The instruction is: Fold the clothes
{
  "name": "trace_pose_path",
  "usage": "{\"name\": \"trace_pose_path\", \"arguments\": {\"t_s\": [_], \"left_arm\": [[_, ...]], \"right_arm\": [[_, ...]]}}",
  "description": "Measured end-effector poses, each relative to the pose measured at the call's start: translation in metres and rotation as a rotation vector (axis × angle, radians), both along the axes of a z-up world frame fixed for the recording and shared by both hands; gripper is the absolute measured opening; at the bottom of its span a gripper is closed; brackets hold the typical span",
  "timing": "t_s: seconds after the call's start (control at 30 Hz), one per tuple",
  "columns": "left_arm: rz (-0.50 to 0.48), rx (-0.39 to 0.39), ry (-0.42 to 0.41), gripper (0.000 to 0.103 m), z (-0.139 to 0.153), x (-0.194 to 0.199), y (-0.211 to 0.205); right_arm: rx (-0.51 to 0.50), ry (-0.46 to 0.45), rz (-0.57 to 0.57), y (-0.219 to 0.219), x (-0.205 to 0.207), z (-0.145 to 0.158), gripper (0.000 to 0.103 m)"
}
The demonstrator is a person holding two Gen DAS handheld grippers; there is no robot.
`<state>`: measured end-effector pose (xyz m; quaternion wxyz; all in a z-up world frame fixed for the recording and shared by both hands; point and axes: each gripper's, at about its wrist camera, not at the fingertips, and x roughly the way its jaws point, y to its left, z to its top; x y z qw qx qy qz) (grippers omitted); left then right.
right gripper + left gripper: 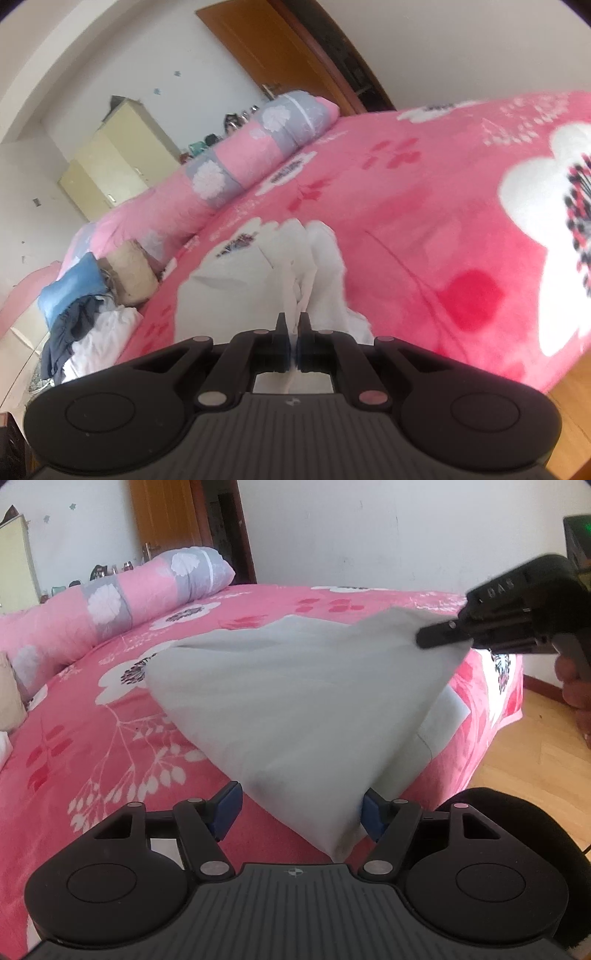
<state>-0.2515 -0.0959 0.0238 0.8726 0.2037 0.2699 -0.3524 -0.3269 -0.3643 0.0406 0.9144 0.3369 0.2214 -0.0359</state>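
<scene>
Right up close, the left gripper (301,808) has its jaws spread wide, one blue pad on each side of the near corner of the white garment (295,709). The pads stand clear of the cloth, so nothing is gripped there; it looks lined up to take that corner, or has let it go, and the frames don't say which.

Over on the right, the right gripper (443,637) is clamped tight on the far right corner of the cloth and holds it up off the bed (92,746), so the fabric slopes down like a tent from that pinch to the near corner. Its own camera confirms it: the right gripper's jaws are pressed together with a bunched white fold caught between them. A hand (574,690) wraps the handle at the right edge. Lifting that corner, I'd judge, is how a fold gets carried over the rest.

A flatter white layer peeks out beneath, lying on the pink flowered cover near the bed's right edge.

Farther left, a heap of clothes (85,317) waits by the rolled pink quilt (110,602). Beyond that, a wooden door (173,520).
</scene>
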Motion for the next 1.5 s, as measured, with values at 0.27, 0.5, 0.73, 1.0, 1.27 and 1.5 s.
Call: {"name": "trace_pose_path", "arguments": {"t_s": [0.27, 0.5, 0.73, 1.0, 1.27, 1.5], "left_arm": [[0.007, 0.018, 0.031, 0.068, -0.003, 0.003, -0.001], [-0.006, 0.025, 0.098, 0.067, -0.003, 0.004, 0.004], [0.068, -0.202, 0.275, 0.067, 0.034, 0.01, 0.053], [-0.059, -0.237, 0.129, 0.066, 0.044, 0.014, -0.009], [-0.133, -0.104, 0.149, 0.06, -0.004, 0.016, -0.043], [-0.168, -0.114, 0.15, 0.061, -0.008, 0.019, -0.04]], "right_arm": [[0.087, 0.009, 0.015, -0.01, -0.016, -0.019, 0.003], [0.156, 0.055, 0.017, -0.018, -0.018, -0.043, 0.004], [0.156, 0.088, 0.033, -0.02, -0.018, -0.048, 0.009], [0.039, 0.075, -0.011, -0.032, -0.04, -0.024, 0.034], [-0.076, -0.023, 0.05, -0.047, 0.006, 0.024, 0.033], [0.009, 0.06, 0.318, -0.047, 0.122, 0.018, 0.034]]}}
